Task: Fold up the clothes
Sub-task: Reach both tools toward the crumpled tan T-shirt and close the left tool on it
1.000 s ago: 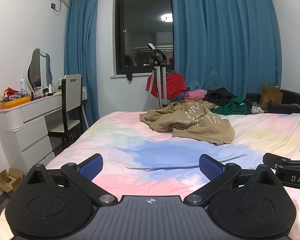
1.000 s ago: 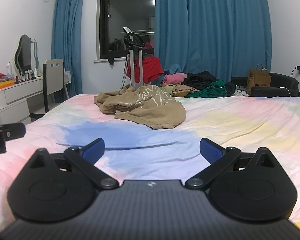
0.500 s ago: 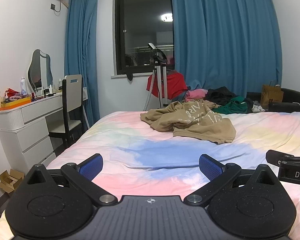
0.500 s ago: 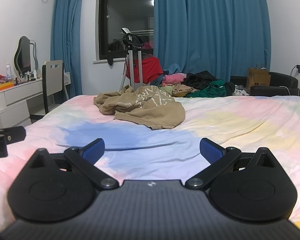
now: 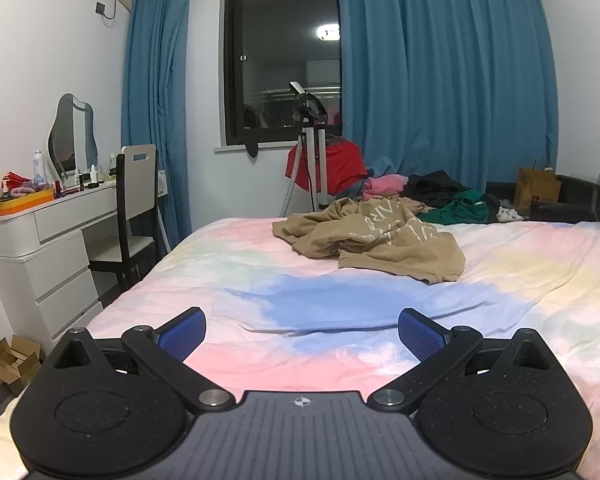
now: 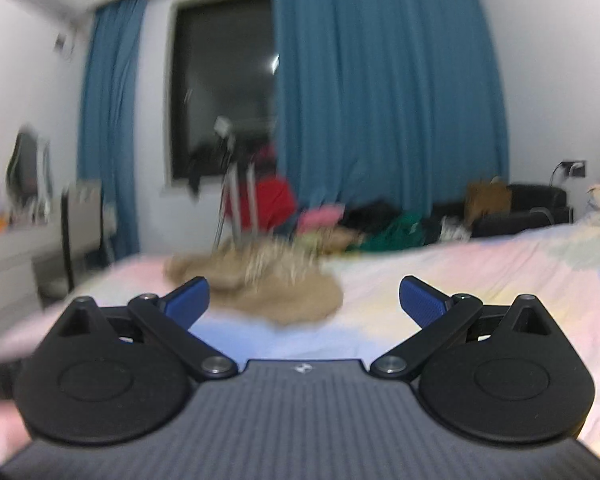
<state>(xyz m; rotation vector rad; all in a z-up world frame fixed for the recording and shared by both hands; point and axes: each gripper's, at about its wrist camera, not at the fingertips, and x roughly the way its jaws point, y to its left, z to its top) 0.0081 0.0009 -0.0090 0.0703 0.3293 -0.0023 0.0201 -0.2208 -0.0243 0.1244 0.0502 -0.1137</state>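
A crumpled tan sweatshirt with white lettering (image 5: 374, 242) lies on the far part of the pastel bedspread (image 5: 260, 280). It also shows, blurred, in the right wrist view (image 6: 276, 288). My left gripper (image 5: 302, 330) is open and empty, low over the near part of the bed, well short of the sweatshirt. My right gripper (image 6: 304, 300) is open and empty, raised above the bed and pointed toward the sweatshirt. The right wrist view is motion-blurred.
A pile of pink, black and green clothes (image 5: 440, 196) lies past the bed's far edge. A garment steamer stand (image 5: 312, 152) with a red item stands by the window. A white dresser (image 5: 48, 248) and a chair (image 5: 134, 208) are at the left. A cardboard box (image 5: 10, 358) sits on the floor.
My right gripper has moved forward and swung fast, blurring its view; it has left the left wrist view. The left gripper has barely moved. Both stay open.
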